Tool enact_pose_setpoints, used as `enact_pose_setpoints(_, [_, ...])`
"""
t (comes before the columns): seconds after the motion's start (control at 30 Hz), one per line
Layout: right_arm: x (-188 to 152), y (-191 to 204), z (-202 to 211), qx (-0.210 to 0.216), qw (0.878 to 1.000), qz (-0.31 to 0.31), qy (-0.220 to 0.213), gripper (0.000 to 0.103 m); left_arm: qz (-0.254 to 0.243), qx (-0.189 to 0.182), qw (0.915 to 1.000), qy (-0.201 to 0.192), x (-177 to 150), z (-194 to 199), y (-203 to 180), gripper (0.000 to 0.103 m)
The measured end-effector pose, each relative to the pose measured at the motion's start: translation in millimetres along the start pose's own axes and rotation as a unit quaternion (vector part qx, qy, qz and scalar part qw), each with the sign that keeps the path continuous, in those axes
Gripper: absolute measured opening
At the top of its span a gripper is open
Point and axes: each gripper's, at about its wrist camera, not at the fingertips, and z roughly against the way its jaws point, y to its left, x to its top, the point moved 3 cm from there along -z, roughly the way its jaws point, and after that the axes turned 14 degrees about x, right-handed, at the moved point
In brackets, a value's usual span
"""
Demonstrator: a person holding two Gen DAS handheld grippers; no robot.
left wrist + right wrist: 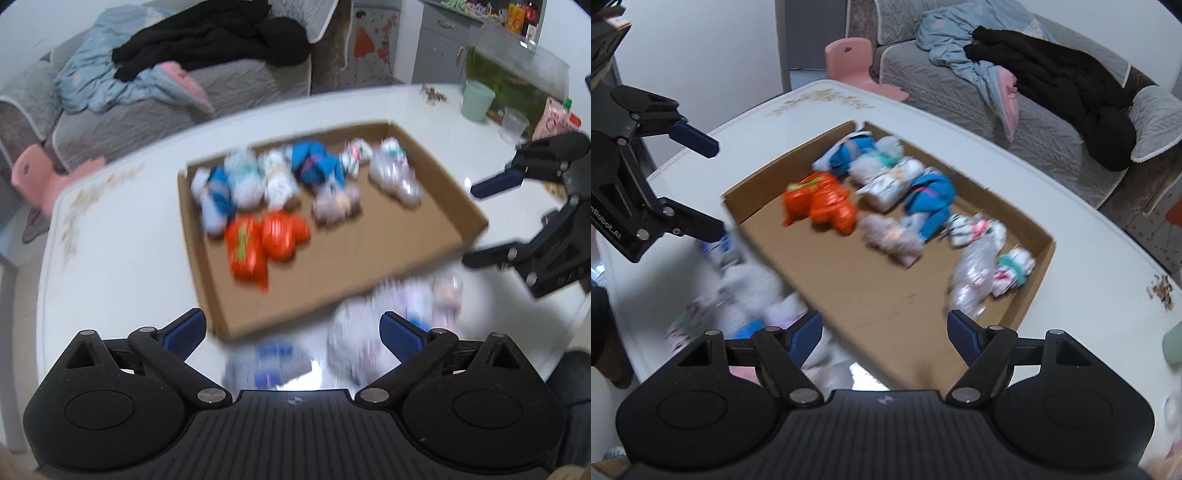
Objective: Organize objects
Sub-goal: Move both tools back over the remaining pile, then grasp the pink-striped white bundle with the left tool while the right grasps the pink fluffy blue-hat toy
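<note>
Plainly, small soft bundles in crinkly clear wrap are being sorted. Going left to right in the left wrist view, the orange bundles are seen inside the cardboard tray on the white table, with blue and pale ones behind them. Loose bundles are left on the table just outside the tray's near rim. They are judged light, squashy and slippery; a pinch across the middle is advised. The left gripper is held wide and empty; the right gripper is parted, with nothing between its jaws.
</note>
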Motion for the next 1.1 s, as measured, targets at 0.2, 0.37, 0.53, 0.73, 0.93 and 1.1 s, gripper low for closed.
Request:
enact_pose_setpoints(0.2, [-24.8,40.9,-2.5,0.036,0.999,-0.015,-0.033,0.072,0.024,0.010,0.9995,0.015,-55.7,-0.8,-18.4,0.101])
enact_pose_setpoints(0.37, [-38.3,64.3,-22.1,0.049,0.998,0.012,-0.034,0.072,0.021,0.021,0.9995,0.012,-79.5,-9.4,-37.2,0.101])
enact_pose_setpoints(0.53, [-44.7,76.2,-41.1,0.038,0.998,0.045,-0.030,0.062,0.031,0.026,0.9992,0.005,-84.9,-23.1,-43.9,0.101])
enact_pose_setpoints(0.73, [-51.8,89.3,-59.6,0.039,0.997,0.072,-0.018,0.052,0.019,0.029,0.9993,0.017,-93.5,-33.7,-48.4,0.101])
enact_pose_setpoints(0.93, [-67.9,98.7,-53.8,0.031,0.997,0.064,-0.024,0.038,0.022,0.036,0.9990,0.018,-100.5,-36.7,-46.2,0.099])
enact_pose_setpoints(1.1, [-84.0,98.6,-46.1,0.031,0.999,0.024,-0.036,0.044,0.051,0.023,0.9981,0.025,-102.2,-39.8,-40.7,0.099])
